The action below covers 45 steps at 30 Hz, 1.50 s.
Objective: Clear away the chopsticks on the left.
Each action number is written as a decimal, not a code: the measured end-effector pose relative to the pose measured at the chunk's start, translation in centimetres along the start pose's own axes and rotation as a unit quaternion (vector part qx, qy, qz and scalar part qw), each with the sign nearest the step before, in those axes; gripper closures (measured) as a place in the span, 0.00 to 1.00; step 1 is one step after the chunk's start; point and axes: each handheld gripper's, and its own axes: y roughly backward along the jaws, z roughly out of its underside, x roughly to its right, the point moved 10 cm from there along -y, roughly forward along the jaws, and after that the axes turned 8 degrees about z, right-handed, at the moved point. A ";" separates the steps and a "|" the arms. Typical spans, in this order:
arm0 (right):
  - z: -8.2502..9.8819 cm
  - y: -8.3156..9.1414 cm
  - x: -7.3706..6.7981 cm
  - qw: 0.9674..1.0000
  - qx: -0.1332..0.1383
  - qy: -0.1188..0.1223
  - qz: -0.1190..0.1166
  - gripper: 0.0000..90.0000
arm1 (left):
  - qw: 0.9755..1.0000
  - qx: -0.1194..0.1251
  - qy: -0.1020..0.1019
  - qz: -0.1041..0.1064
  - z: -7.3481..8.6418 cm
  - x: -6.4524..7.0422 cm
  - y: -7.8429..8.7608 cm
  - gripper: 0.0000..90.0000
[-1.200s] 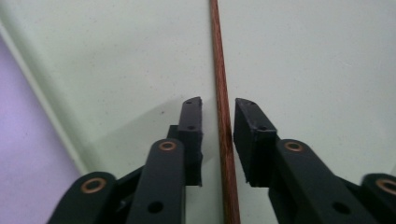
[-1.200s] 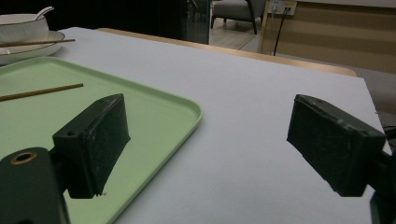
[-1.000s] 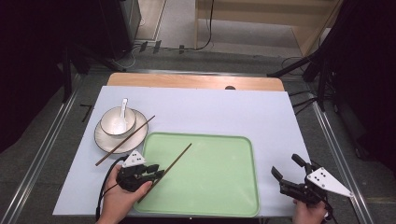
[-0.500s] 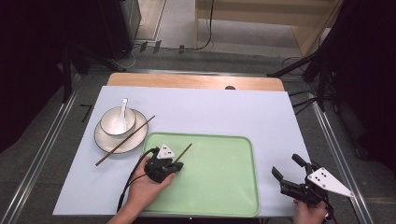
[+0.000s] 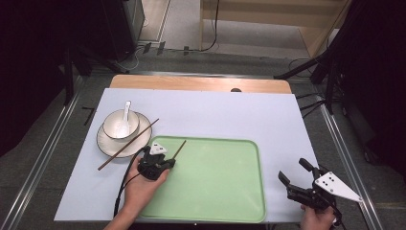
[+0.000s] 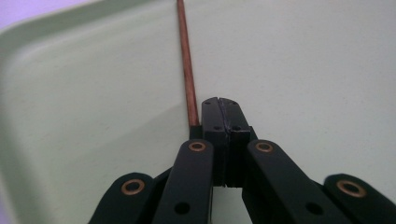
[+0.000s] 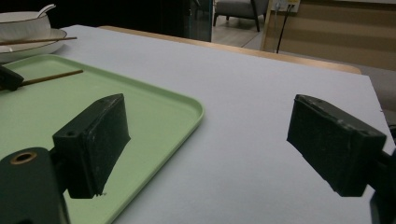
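Note:
A brown chopstick (image 5: 181, 147) lies at the left end of the green tray (image 5: 230, 191). My left gripper (image 5: 168, 162) rests low over that end, jaws shut. In the left gripper view the pads meet at the left gripper (image 6: 223, 105), and the chopstick (image 6: 184, 60) runs away from the outer side of the left jaw, not through the seam. My right gripper (image 5: 292, 169) hangs over the table off the tray's right edge. In its own view the right gripper (image 7: 210, 112) is wide open with nothing between the jaws.
A white bowl (image 5: 120, 124) holding a white spoon (image 5: 126, 108) sits on a plate (image 5: 107, 143) left of the tray. A second chopstick (image 5: 129, 143) leans across the plate. The pale mat (image 5: 230, 115) stretches behind the tray.
My left gripper has moved up and to the right along the chopstick, onto the tray's left end. The chopstick's far tip shifted slightly. The right gripper stayed put.

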 end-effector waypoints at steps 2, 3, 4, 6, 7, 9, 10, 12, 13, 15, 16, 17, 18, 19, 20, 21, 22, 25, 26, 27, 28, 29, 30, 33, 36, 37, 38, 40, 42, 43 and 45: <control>0.0 0.0 0.0 1.000 0.000 0.000 0.000 0.14 | 1.000 0.001 0.003 -0.005 0.0 -0.5 0.4 1.00; 0.0 0.0 0.0 1.000 0.000 0.000 0.000 0.14 | 1.000 0.000 0.006 -0.008 0.1 -0.8 0.6 1.00; 0.0 0.0 0.0 1.000 0.000 0.000 0.000 0.14 | 1.000 0.000 0.009 -0.009 0.2 -1.0 0.7 1.00; 0.0 0.0 0.1 1.000 0.001 0.001 0.000 0.14 | 1.000 0.003 0.018 -0.012 0.3 -1.7 1.2 1.00; 0.0 0.1 0.1 1.000 0.000 0.001 0.001 0.14 | 1.000 0.006 0.021 -0.011 0.4 -1.8 1.3 1.00; 0.0 0.1 0.2 1.000 0.000 0.000 0.002 0.14 | 1.000 0.006 0.024 -0.015 0.6 -2.3 1.6 1.00; 0.0 0.1 0.2 1.000 0.000 0.000 0.001 0.14 | 1.000 0.004 0.025 -0.018 0.7 -2.5 1.7 1.00; 0.0 0.1 0.2 1.000 0.000 0.000 0.001 0.14 | 0.999 0.007 0.029 -0.018 0.9 -2.8 1.9 1.00; 0.1 0.1 0.2 1.000 0.000 0.000 0.001 0.14 | 0.999 0.007 0.029 -0.020 0.9 -3.0 2.0 1.00; 0.0 0.1 0.2 1.000 0.001 0.001 0.000 0.14 | 0.999 0.006 0.030 -0.021 1.1 -3.1 2.1 1.00; 0.0 0.1 0.2 1.000 0.000 0.000 0.001 0.14 | 0.999 0.007 0.030 -0.020 1.1 -3.2 2.2 1.00; 0.0 0.1 0.2 1.000 0.000 -0.001 0.001 0.14 | 0.999 0.006 0.029 -0.020 1.2 -3.2 2.3 1.00; 0.0 0.1 0.2 1.000 0.001 0.000 0.000 0.14 | 0.999 0.007 0.030 -0.019 1.2 -3.3 2.4 1.00; 0.0 0.1 0.2 1.000 0.001 0.000 0.001 0.14 | 0.999 0.008 0.032 -0.016 1.3 -3.3 2.5 1.00; 0.0 0.1 0.2 1.000 0.001 0.001 0.000 0.14 | 0.999 0.009 0.032 -0.017 1.3 -3.3 2.5 1.00; 0.0 0.1 0.2 1.000 0.001 0.001 0.000 0.14 | 0.999 0.009 0.029 -0.016 1.3 -3.3 2.6 1.00; 0.1 0.1 0.2 1.000 0.000 0.000 0.000 0.14 | 0.999 0.008 0.027 -0.017 1.4 -3.3 2.5 1.00; 0.1 0.0 0.2 1.000 0.000 -0.001 0.000 0.14 | 1.000 0.007 0.016 -0.013 1.3 -3.1 2.3 1.00; 0.1 0.0 0.1 1.000 -0.001 -0.001 -0.001 0.14 | 1.000 0.008 0.012 -0.014 1.3 -3.0 2.3 1.00; 0.1 0.0 0.1 1.000 -0.001 -0.001 -0.001 0.14 | 1.000 0.008 0.012 -0.014 1.3 -3.0 2.3 1.00; 0.1 0.0 0.1 1.000 -0.001 0.000 -0.001 0.14 | 1.000 0.007 0.010 -0.016 1.3 -3.0 2.3 1.00; 0.1 0.0 0.1 1.000 0.000 0.001 -0.002 0.14 | 1.000 0.008 0.010 -0.015 1.3 -3.0 2.3 1.00; 0.1 0.0 0.1 1.000 0.000 0.003 -0.002 0.14 | 1.000 0.010 0.010 -0.014 1.2 -3.0 2.3 1.00; 0.1 0.0 0.1 1.000 -0.002 0.000 -0.002 0.14 | 1.000 0.011 0.010 -0.013 1.2 -3.0 2.3 1.00; 0.1 -0.1 0.0 1.000 -0.002 0.001 -0.002 0.14 | 1.000 0.009 0.008 -0.012 1.2 -3.0 2.3 1.00; 0.1 -0.1 0.0 1.000 -0.002 0.001 -0.002 0.14 | 1.000 0.008 0.007 -0.013 1.3 -3.0 2.3 1.00; 0.1 -0.1 0.0 1.000 -0.002 0.001 -0.002 0.14 | 1.000 0.008 0.005 -0.012 1.3 -3.0 2.2 1.00; 0.1 -0.1 0.0 1.000 -0.002 0.001 -0.002 0.14 | 1.000 0.011 0.008 -0.011 1.3 -3.0 2.2 1.00; 0.2 -0.1 0.0 1.000 -0.002 0.001 -0.002 0.14 | 1.000 0.010 0.005 -0.011 1.3 -3.0 2.2 1.00; 0.2 -0.1 0.0 1.000 -0.002 0.001 -0.002 0.14 | 1.000 0.010 0.004 -0.011 1.3 -3.0 2.2 1.00; 0.2 -0.1 0.0 1.000 -0.002 0.000 -0.002 0.14 | 1.000 0.011 0.003 -0.009 1.2 -3.0 2.2 0.99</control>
